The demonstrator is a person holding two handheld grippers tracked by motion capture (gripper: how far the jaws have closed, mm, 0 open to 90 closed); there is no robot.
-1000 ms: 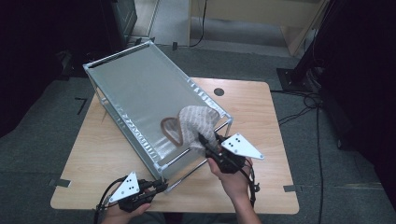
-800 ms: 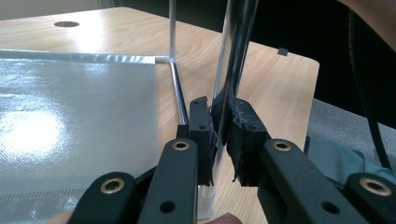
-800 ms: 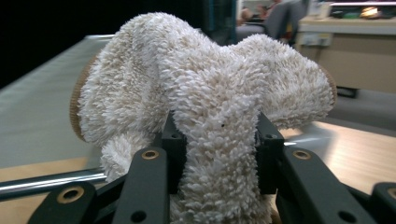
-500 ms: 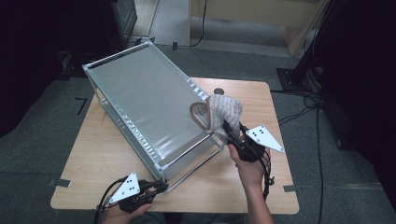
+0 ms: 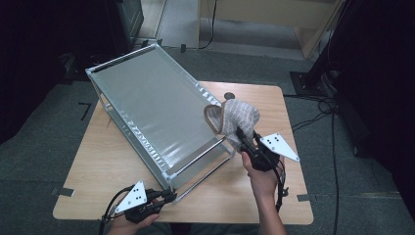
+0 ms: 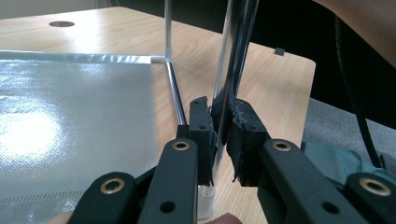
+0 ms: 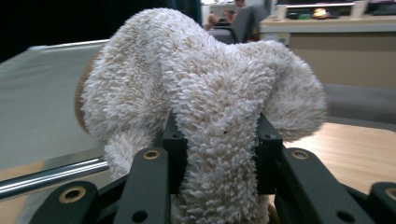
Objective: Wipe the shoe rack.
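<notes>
A fluffy white slipper (image 5: pixel 240 117) with a brown lining is held up beside the right edge of a tilted metal shelf rack (image 5: pixel 151 107). My right gripper (image 5: pixel 243 136) is shut on the slipper from below. In the right gripper view its pads squeeze the slipper's pile (image 7: pixel 205 79), and the jaws have just been closing a little tighter on it. My left gripper (image 5: pixel 169 196) sits at the table's front edge, shut on a chrome leg of the rack (image 6: pixel 236 46). The left gripper (image 6: pixel 219 126) pinches the thin rod between its pads.
The rack leans on a wooden table (image 5: pixel 112 161) and covers its left and middle. Its silver shelf sheet (image 6: pixel 70 116) lies beside the clamped leg. A round hole (image 5: pixel 228 95) marks the table's far edge. Grey carpet and cables surround the table.
My right gripper has carried the slipper to the right, from over the rack's front corner to the table beside the rack. The left gripper has stayed put on the leg.
</notes>
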